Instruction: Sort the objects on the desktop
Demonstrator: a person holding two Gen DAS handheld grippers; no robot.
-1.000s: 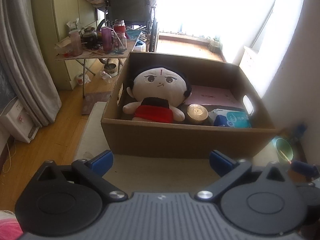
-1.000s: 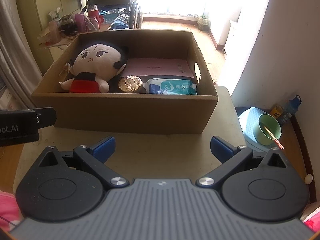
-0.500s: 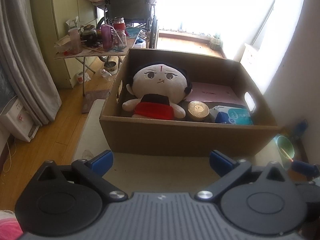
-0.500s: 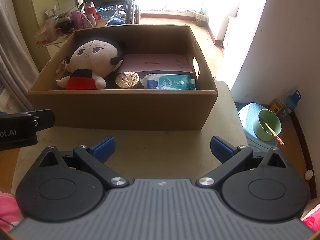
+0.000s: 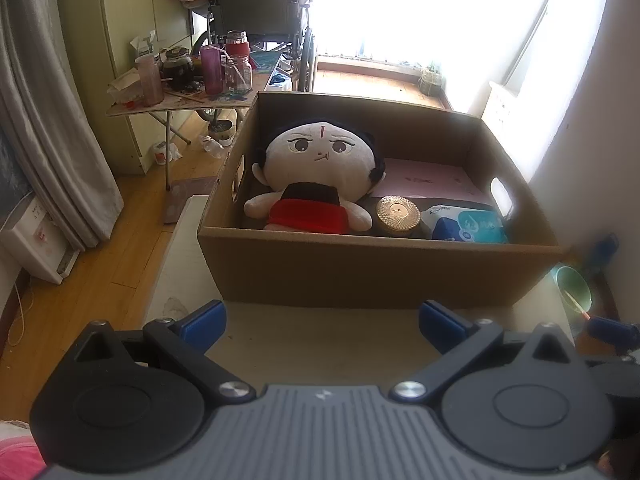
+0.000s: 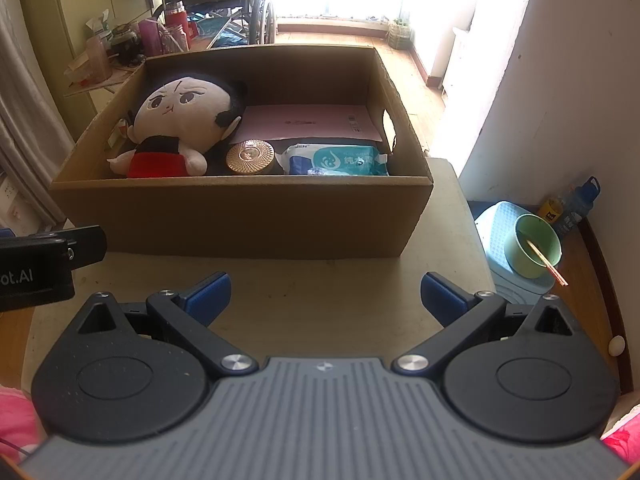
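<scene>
A brown cardboard box (image 5: 372, 270) (image 6: 240, 216) stands on the beige table (image 5: 320, 340) (image 6: 320, 284). Inside it lie a plush doll (image 5: 320, 168) (image 6: 180, 120) in a red skirt, a round gold-lidded tin (image 5: 398, 214) (image 6: 250, 155), a blue pack of wet wipes (image 5: 466, 224) (image 6: 336, 160) and a flat pink box (image 5: 424, 180) (image 6: 308, 122). My left gripper (image 5: 320, 320) hangs open in front of the box, nothing between its blue fingertips. My right gripper (image 6: 324, 294) is likewise open and empty, just short of the box's near wall.
A folding side table (image 5: 180, 96) crowded with bottles and jars stands at the back left, a wheelchair (image 5: 256, 4) behind it. Right of the table, a green bowl (image 6: 536, 246) with chopsticks sits on a pale blue stool. The white wall (image 6: 580, 80) is close on the right.
Both grippers have pulled back and risen a little, so more of the box's inside shows. Both stay open and empty; the box's contents have not moved.
</scene>
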